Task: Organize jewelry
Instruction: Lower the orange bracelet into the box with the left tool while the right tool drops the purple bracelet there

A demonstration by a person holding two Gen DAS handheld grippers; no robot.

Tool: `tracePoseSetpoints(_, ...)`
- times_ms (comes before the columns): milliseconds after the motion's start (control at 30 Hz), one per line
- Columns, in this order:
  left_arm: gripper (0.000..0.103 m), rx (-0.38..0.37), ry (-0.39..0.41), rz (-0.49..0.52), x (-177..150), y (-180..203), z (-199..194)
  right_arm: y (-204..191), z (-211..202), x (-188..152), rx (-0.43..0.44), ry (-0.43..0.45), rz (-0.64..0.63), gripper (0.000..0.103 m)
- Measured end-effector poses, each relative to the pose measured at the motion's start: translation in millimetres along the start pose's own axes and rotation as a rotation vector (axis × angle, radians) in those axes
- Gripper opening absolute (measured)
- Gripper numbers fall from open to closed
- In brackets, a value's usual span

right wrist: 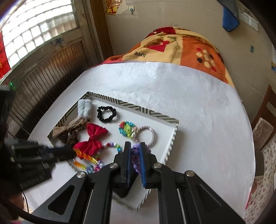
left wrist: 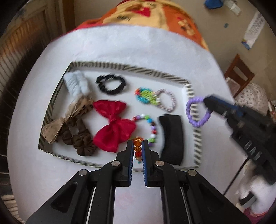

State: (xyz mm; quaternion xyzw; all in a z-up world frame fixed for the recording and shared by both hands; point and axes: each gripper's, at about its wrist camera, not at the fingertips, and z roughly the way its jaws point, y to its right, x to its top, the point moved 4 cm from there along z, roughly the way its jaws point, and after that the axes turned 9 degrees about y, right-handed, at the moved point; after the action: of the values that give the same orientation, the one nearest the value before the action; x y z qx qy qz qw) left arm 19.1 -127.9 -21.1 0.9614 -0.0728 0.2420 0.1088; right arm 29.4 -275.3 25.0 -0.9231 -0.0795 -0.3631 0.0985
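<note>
2 grippers over striped tray [left wrist: 189, 87], left fingers [left wrist: 129, 149] pinching amber beads [left wrist: 137, 146], right fingers [right wrist: 127, 155] pinching purple coil [right wrist: 135, 159]

White cloth [right wrist: 198, 110] over round table. Behind it, orange-yellow blanket [right wrist: 181, 46] with red hearts and "love" print, bunched against beige wall [right wrist: 155, 15]. Glass-block window [right wrist: 38, 24] at left above slatted wood panelling [right wrist: 50, 69]. Wooden chair [left wrist: 238, 72] at right with floral cushion [left wrist: 252, 96]. Blue cloth [right wrist: 230, 19] hanging high on wall. Paper sheet [left wrist: 253, 31] stuck on wall at right, text too blurred to read.
</note>
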Motion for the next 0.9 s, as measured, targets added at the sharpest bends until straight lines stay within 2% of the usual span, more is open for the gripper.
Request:
tracePoseSetpoints(233,0.002,0.085,-0.043,-0.055,-6,-42,25,4,54,18,0.015,-0.048,-0.024,0.010)
tracePoseSetpoints(500,0.002,0.108,-0.036,-0.054,-3,-55,33,56,115,13,-0.094,-0.142,-0.003,0.010)
tracePoseSetpoints(700,0.002,0.121,-0.057,-0.049,-4,-52,42,67,125,0,-0.139,-0.160,-0.014,0.010)
tracePoseSetpoints(733,0.002,0.118,-0.064,-0.053,-4,-51,44,66,124,-1,-0.140,-0.152,-0.014,0.012)
tracePoseSetpoints(767,0.002,0.113,-0.068,-0.059,-4,-51,44,65,123,-2,-0.136,-0.145,-0.011,0.017)
tracePoseSetpoints(800,0.002,0.110,-0.073,-0.061,-5,-51,44,64,122,-3,-0.133,-0.142,-0.006,0.026)
tracePoseSetpoints(900,0.002,0.117,-0.105,-0.045,-8,-49,47,60,113,-1,-0.115,-0.119,0.022,0.039)
